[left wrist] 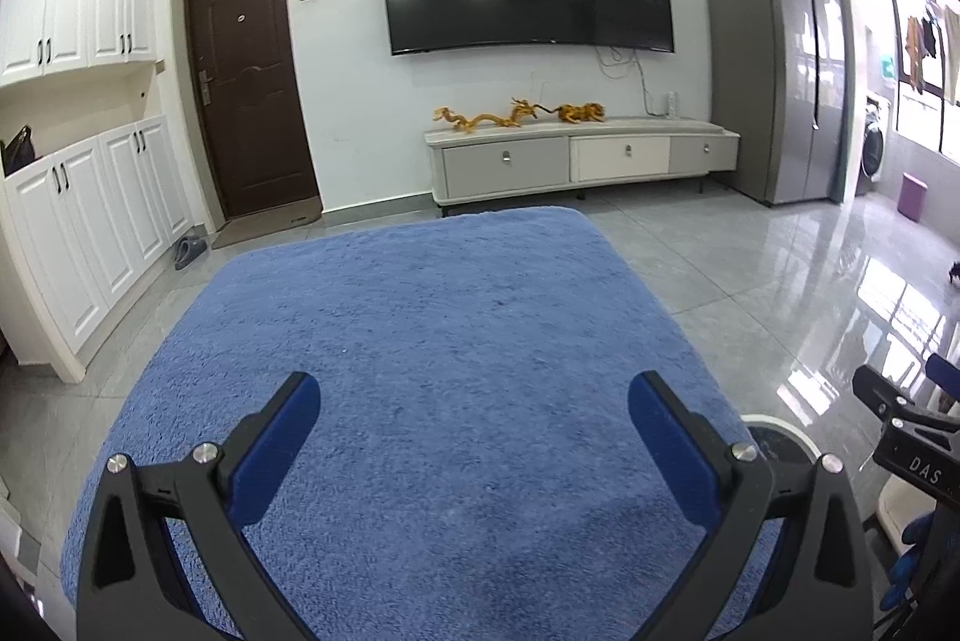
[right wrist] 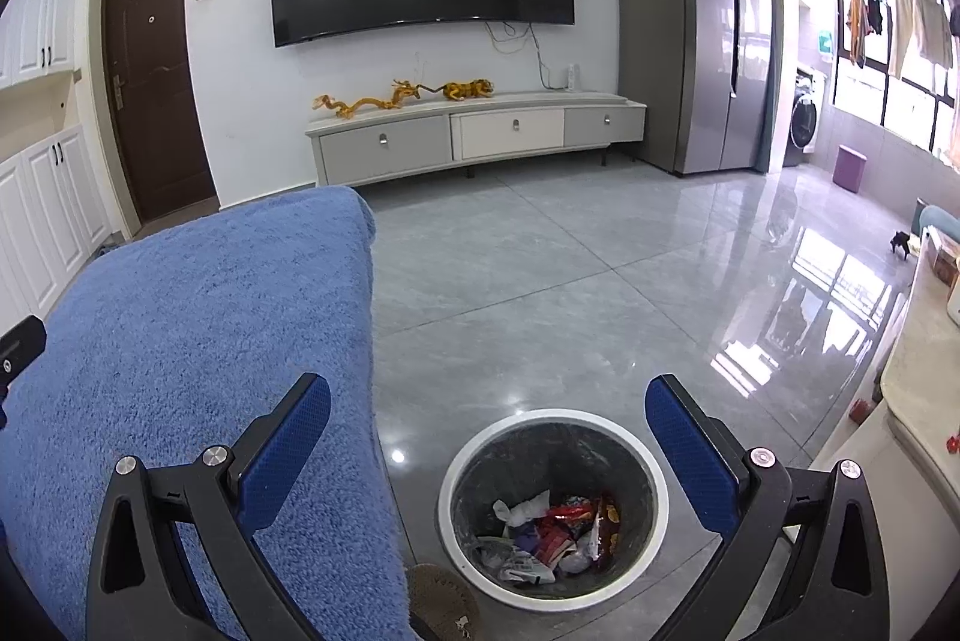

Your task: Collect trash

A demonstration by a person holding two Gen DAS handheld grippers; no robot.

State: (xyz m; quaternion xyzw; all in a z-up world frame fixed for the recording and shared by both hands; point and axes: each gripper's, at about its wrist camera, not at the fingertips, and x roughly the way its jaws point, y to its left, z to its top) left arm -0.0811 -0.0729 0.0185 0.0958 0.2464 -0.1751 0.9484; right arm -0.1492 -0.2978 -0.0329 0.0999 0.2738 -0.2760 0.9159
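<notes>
Below, the left gripper (left wrist: 474,404) stood spread wide and held nothing, its black angular arms tipped with blue dimpled pads, over a bench draped in a shaggy blue towel (left wrist: 432,341) whose nap looked coarse and looped. The right gripper (right wrist: 489,410) was likewise splayed apart and empty, hanging past the bench's right edge above a round trash bin (right wrist: 456,485) on the glossy grey tiled floor (right wrist: 540,269), just beside that edge. The bin had a white rim and a dark liner, and in its bottom lay the trash (right wrist: 558,530): crumpled white paper and shiny red and orange wrappers, their print too small to read. In the left wrist view only a sliver of the bin's rim showed behind the right finger, and the right gripper was cut off by the frame's edge. A brown woven thing (right wrist: 441,602) by the bin was half hidden.
</notes>
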